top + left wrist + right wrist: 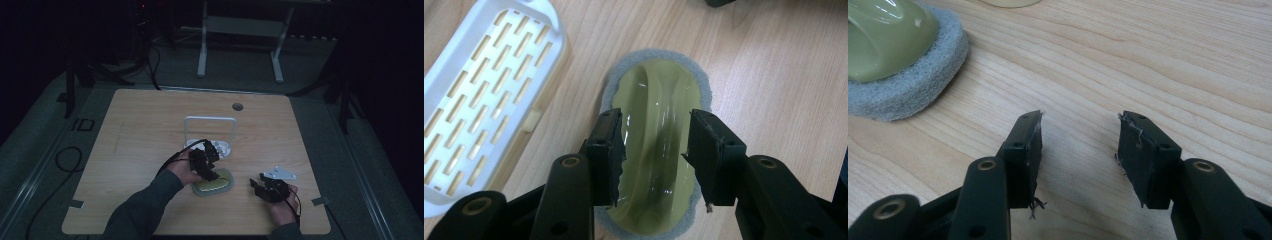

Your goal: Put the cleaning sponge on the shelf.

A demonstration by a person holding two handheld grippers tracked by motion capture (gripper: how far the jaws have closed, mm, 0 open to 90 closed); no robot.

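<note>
Green-handled scrubbing pad (656, 145) laid flat on the wooden table (145, 130), just beside a white slotted rack (484, 100), left gripper (656, 150) held over it, jaws apart astride the handle, right gripper (1080, 155) spread apart over bare wood nearby, nothing gripped.

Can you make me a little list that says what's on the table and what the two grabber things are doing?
table: light wood
scrubber: green handle on a grey pad, lying flat
white rack: slotted tray, beside the scrubber
left gripper: over the scrubber, jaws either side of the green handle, pads not pressing it
right gripper: open above bare wood, nothing between its jaws
hands: one on each gripper
</note>
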